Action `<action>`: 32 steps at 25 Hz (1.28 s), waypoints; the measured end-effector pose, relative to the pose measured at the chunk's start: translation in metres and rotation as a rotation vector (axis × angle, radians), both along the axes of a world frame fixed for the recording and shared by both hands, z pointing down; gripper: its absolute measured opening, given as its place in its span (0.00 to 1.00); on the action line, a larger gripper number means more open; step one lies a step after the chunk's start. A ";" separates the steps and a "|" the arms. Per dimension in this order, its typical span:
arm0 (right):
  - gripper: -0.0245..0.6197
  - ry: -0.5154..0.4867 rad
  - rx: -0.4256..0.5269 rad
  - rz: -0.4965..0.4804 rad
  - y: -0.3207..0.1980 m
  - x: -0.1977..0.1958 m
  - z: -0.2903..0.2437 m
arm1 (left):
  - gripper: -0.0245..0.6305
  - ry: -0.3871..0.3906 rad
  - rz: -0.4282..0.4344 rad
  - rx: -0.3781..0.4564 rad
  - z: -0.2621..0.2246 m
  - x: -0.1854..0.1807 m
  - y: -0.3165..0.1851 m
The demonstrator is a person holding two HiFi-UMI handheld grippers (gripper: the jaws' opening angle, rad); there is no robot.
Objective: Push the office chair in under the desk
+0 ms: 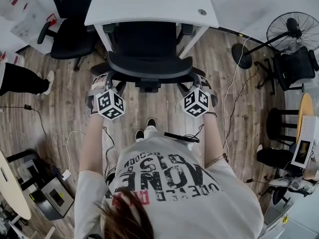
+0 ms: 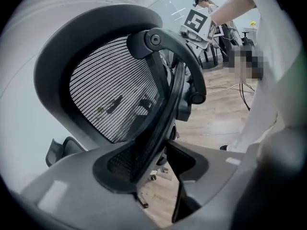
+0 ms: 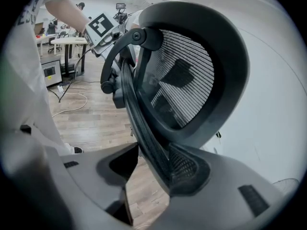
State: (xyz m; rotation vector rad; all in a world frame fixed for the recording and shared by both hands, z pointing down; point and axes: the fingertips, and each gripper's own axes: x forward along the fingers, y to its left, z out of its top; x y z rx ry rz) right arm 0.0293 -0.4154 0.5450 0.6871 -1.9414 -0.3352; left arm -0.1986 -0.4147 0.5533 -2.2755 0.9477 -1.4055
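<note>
Here, the left gripper (image 2: 153,150) and right gripper (image 3: 149,150) each have their fingers pinched on a side rim of the office chair's (image 1: 147,41) mesh backrest (image 1: 149,67). The seat lies partly beneath the white surface (image 1: 149,4) ahead. A level, equal push from both sides should roll it in straight.

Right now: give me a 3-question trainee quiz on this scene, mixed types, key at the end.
1. True or false: the left tool and the right tool each clamp the backrest of the chair.
2. Multiple choice: the chair is A) wholly clear of the desk, B) partly under the desk, C) tipped on its side.
3. Fill in: off to the right of the desk stands a black ___.
Key: 1 true; 2 B; 3 fan.
</note>
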 end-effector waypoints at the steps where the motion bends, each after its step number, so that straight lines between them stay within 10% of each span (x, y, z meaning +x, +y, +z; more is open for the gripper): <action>1: 0.34 0.001 0.002 -0.003 -0.001 0.001 0.000 | 0.36 0.000 -0.003 -0.001 0.000 0.000 0.000; 32: 0.34 0.043 0.021 -0.025 -0.030 0.024 0.003 | 0.34 0.000 0.006 0.031 -0.002 0.023 -0.014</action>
